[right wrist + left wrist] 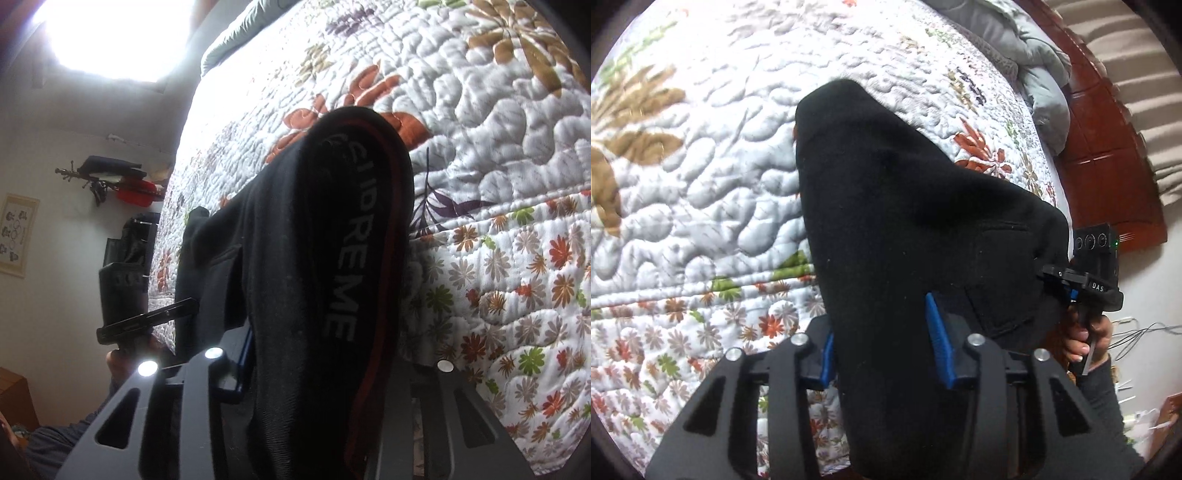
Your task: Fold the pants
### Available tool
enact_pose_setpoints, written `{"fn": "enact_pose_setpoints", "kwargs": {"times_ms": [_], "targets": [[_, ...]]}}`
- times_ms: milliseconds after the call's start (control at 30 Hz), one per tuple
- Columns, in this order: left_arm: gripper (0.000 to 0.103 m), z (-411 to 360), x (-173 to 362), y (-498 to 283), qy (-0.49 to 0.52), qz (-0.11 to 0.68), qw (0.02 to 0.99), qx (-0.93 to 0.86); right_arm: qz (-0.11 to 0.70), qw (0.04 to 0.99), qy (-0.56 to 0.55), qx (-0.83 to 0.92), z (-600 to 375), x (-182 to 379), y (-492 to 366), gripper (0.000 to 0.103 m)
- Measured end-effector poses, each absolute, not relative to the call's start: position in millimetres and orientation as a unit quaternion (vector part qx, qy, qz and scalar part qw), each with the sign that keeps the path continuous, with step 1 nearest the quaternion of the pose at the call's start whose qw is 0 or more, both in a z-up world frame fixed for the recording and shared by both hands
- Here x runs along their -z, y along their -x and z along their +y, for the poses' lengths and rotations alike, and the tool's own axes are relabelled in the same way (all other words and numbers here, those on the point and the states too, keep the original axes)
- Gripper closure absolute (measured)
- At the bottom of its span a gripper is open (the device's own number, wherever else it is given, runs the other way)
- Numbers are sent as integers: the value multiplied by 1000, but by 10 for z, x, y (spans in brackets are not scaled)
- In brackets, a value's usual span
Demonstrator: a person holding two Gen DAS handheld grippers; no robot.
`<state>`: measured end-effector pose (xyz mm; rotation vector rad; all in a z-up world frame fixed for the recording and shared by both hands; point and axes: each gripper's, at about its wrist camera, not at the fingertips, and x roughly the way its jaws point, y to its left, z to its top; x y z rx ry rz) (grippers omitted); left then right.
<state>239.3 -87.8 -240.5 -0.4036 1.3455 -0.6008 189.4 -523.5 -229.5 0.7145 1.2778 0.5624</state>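
Observation:
The black pants [908,229] hang stretched between my two grippers above a floral quilted bed. My left gripper [882,343] is shut on one edge of the pants; its blue fingers [938,343] pinch the thick fabric. My right gripper [317,373] is shut on the waistband end, where a band with grey letters [340,258] and a red stripe shows. The right gripper also shows at the right of the left wrist view [1071,284], clamped on the pants' far corner. The left gripper shows at the left of the right wrist view [162,314].
The quilted bedspread [720,166] fills the space under the pants. A grey blanket [1034,74] lies bunched by the wooden headboard [1108,155]. A bright window [110,33] and a wall shelf [122,181] are to the left of the bed.

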Motion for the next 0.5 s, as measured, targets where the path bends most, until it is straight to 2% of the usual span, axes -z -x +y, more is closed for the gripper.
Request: {"fn": "enact_pose_setpoints", "kwargs": {"times_ms": [500], "targets": [[68,-895,2048,-2299,131,581,755,276,559,723,-319,-252,-5133,2007,-1815,70]]}}
